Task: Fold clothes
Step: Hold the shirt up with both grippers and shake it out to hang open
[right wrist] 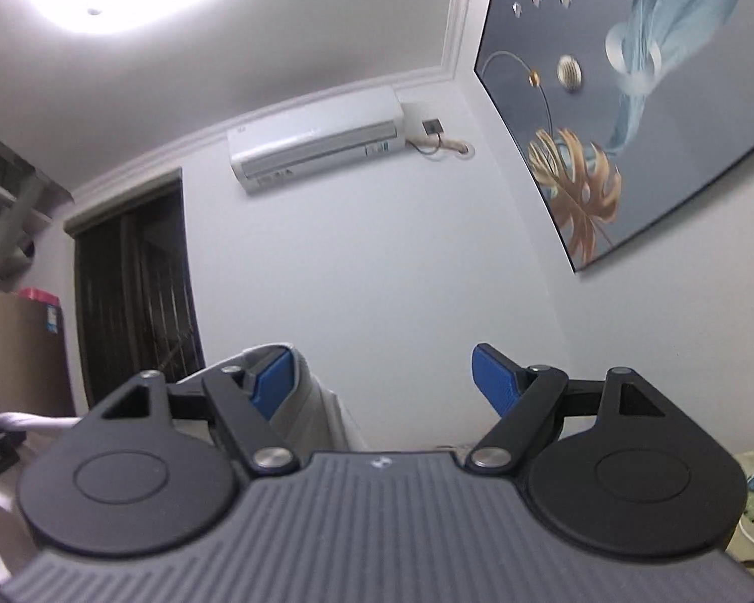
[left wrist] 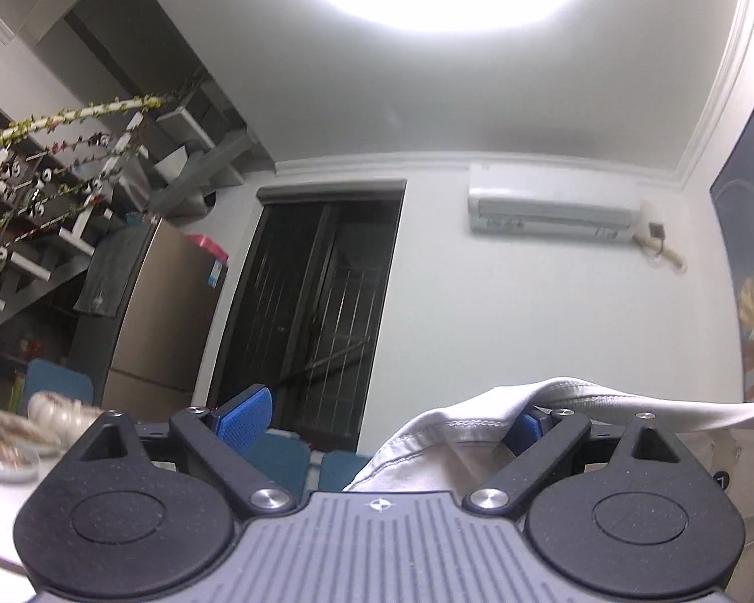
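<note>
Left gripper (left wrist: 387, 417) jaws wide, white garment (left wrist: 427, 457) draped over one finger; right gripper (right wrist: 382, 377) spread too, same cloth snagged; folding barely started.

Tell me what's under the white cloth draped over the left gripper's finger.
The white cloth lies over one blue pad of the left gripper, hiding most of it. What lies below the cloth is covered.

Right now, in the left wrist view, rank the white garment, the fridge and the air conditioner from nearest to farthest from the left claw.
1. White garment, draped over the left claw's right finger.
2. Fridge, left, beside the dark door.
3. Air conditioner, high on the far wall, right.
</note>
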Available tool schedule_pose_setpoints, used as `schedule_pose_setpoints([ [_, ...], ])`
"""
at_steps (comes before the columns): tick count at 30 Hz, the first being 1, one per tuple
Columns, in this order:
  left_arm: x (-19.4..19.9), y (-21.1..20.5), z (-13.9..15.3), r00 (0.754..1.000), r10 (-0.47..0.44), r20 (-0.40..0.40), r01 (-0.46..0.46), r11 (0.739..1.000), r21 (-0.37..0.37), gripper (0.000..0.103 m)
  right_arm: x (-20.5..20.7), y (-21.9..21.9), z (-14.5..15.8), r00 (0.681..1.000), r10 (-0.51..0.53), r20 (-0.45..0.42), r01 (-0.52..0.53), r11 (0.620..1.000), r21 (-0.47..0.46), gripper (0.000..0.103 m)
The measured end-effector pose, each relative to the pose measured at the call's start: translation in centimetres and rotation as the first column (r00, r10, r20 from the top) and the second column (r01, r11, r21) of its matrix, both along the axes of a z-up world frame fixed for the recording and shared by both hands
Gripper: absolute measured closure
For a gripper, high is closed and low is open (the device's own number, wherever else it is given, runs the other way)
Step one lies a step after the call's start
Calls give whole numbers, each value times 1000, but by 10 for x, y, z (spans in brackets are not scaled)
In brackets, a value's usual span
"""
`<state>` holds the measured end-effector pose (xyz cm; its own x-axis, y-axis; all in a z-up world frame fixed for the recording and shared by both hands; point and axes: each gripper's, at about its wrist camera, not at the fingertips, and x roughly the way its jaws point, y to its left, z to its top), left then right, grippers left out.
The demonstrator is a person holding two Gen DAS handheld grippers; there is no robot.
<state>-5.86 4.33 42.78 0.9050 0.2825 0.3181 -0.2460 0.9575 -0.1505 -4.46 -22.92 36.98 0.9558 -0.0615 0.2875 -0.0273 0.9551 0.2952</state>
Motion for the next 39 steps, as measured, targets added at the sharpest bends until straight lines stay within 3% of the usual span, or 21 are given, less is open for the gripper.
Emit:
schedule_pose_setpoints([
  [5, -40, -9, 55, 999, -21, 43, 20, 1000, 16, 8, -36, 0, 46, 999, -32, 44, 34, 998, -51, 23],
  [9, -19, -17, 59, 998, -46, -33, 47, 999, 26, 8, -27, -4, 51, 997, -73, 28, 76, 993, -91, 24],
  [12, 30, -16, 32, 992, -43, -118, 47, 999, 24, 8, 7, -14, 33, 990, -138, -31, 134, 986, -100, 23],
  [15, 90, -13, -12, 980, -54, -192, 59, 998, 18, 9, 57, -32, 0, 981, -130, -143, 121, 990, -70, 24],
  [18, 140, -15, -66, 980, -31, -196, 48, 996, 78, 14, 99, -44, -57, 977, -48, -206, 45, 999, -17, 24],
  [21, 180, -19, -122, 983, -9, -183, 36, 989, 145, 14, 128, -44, -131, 964, 132, -230, -115, 990, 85, 23],
  [24, 212, -19, -172, 982, -2, -191, 41, 978, 202, 14, 153, -37, -209, 908, 334, -252, -283, 934, 219, 23],
  [27, 223, -26, -213, 988, 11, -154, 35, 955, 294, 14, 181, -19, -279, 823, 471, -316, -375, 870, 321, 23],
  [31, 219, -46, -254, 993, -16, -115, 64, 900, 431, 14, 209, -1, -350, 723, 592, -355, -441, 792, 422, 23],
  [33, 209, -58, -271, 995, -38, -89, 76, 877, 475, 14, 217, -7, -373, 692, 646, -322, -470, 742, 478, 23],
  [35, 201, -69, -286, 995, -50, -83, 85, 863, 498, 13, 227, -14, -387, 640, 709, -297, -498, 677, 542, 23],
  [37, 195, -77, -297, 995, -49, -87, 86, 867, 491, 13, 235, -17, -391, 576, 761, -299, -526, 625, 576, 23],
  [39, 191, -83, -306, 995, -45, -93, 83, 880, 468, 13, 243, -13, -392, 518, 786, -337, -550, 608, 572, 23],
])
